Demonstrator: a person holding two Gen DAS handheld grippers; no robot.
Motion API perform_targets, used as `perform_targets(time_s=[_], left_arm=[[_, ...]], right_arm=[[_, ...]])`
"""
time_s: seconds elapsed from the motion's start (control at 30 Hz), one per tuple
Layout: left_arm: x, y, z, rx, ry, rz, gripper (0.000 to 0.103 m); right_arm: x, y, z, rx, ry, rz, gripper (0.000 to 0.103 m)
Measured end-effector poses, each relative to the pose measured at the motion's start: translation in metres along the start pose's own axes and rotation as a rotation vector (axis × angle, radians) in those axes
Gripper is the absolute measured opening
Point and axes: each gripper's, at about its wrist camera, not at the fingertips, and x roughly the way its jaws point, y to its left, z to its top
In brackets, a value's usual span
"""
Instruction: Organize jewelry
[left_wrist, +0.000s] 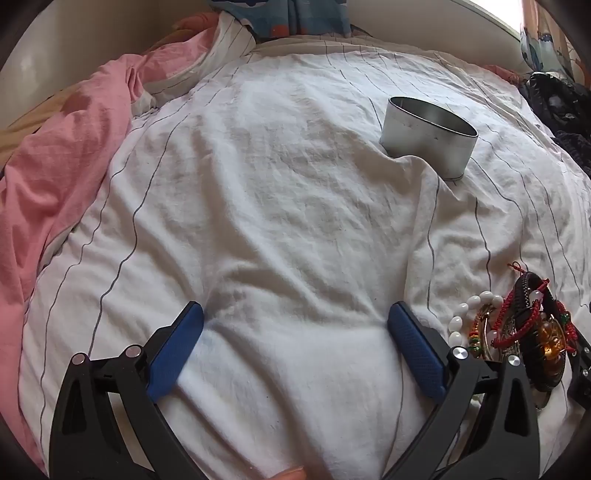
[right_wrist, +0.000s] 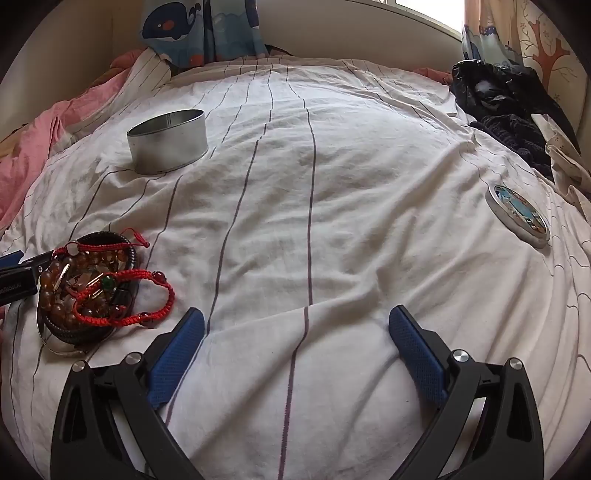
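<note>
A pile of jewelry (right_wrist: 92, 291) lies on the white striped bedsheet: red cord bracelets, amber beads, a black band and white beads. It shows at the lower right of the left wrist view (left_wrist: 517, 325), just right of my left gripper. An open round metal tin (left_wrist: 428, 138) stands further back; it also shows in the right wrist view (right_wrist: 168, 142). The tin's lid (right_wrist: 519, 216) lies flat at the right. My left gripper (left_wrist: 295, 314) is open and empty over the sheet. My right gripper (right_wrist: 295, 319) is open and empty, right of the pile.
A pink blanket (left_wrist: 55, 177) is bunched along the left. Black clothing (right_wrist: 509, 107) and a cream cloth lie at the far right. A whale-print fabric (right_wrist: 192, 29) hangs at the back by the wall. The sheet (right_wrist: 295, 184) is wrinkled.
</note>
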Motion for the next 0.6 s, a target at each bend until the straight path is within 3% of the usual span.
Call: perform_targets(time_s=[0.6], left_arm=[[0.0004,0.0016,0.0025,0.008,-0.006,0.011,0.097]], right_arm=[[-0.0009,-0.0006,-0.0005,0.003,-0.004,0.003,0.096]])
